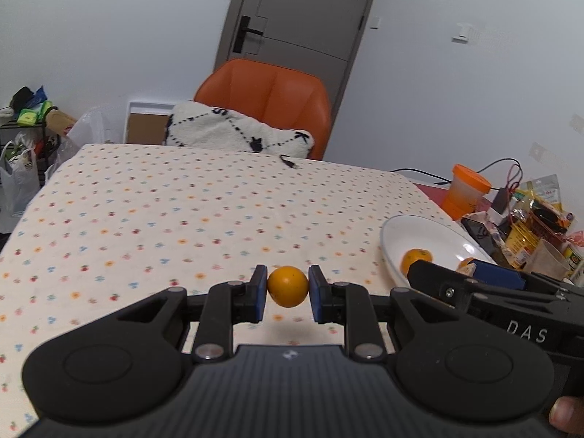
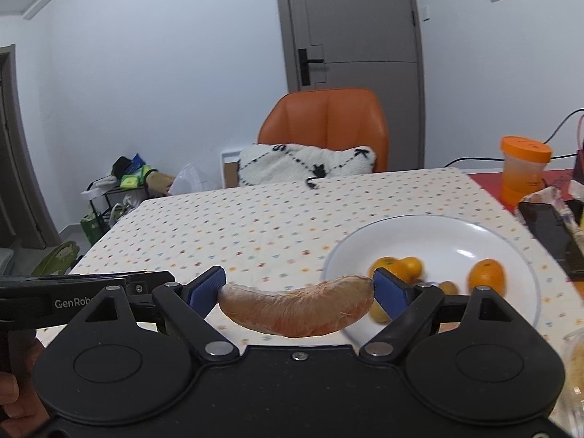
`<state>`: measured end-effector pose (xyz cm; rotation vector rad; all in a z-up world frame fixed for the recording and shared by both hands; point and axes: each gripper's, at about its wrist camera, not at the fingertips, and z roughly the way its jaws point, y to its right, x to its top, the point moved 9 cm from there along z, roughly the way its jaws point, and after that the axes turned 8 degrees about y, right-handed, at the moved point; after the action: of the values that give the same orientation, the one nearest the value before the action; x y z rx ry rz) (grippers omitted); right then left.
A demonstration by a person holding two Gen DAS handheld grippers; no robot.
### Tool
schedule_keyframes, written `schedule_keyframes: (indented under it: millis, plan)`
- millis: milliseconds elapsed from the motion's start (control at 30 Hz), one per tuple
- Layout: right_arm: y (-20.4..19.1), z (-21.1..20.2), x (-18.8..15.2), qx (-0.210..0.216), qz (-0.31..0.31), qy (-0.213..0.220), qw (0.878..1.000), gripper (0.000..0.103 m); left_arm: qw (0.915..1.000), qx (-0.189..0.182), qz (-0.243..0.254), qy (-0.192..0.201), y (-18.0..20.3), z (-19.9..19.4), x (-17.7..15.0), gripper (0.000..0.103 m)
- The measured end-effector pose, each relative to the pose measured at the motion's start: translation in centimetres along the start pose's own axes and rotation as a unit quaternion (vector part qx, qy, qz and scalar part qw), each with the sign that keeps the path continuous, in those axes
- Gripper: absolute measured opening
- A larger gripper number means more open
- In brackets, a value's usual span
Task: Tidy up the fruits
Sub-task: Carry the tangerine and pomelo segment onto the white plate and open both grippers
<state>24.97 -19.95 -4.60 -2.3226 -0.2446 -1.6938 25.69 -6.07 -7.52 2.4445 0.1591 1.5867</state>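
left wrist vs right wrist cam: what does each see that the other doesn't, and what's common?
Left wrist only: the left gripper shut on a small round orange fruit, held above the tablecloth.

Right wrist only: the right gripper shut on a peeled pomelo segment gripped end to end, with small greenish fruits on the plate behind it.

Both: the white plate holding oranges, the orange chair, the pillow, the orange-lidded cup and the door.
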Motion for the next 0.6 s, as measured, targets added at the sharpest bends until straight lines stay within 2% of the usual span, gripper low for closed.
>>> schedule_keyframes:
  millis: [600]
  plan:
    - [7.7,-0.9,0.1,-0.049,0.025,0.009,0.998,0.085,0.9982,-0.044,0.038,-0.016,7.6,3.3,-0.6,0.022]
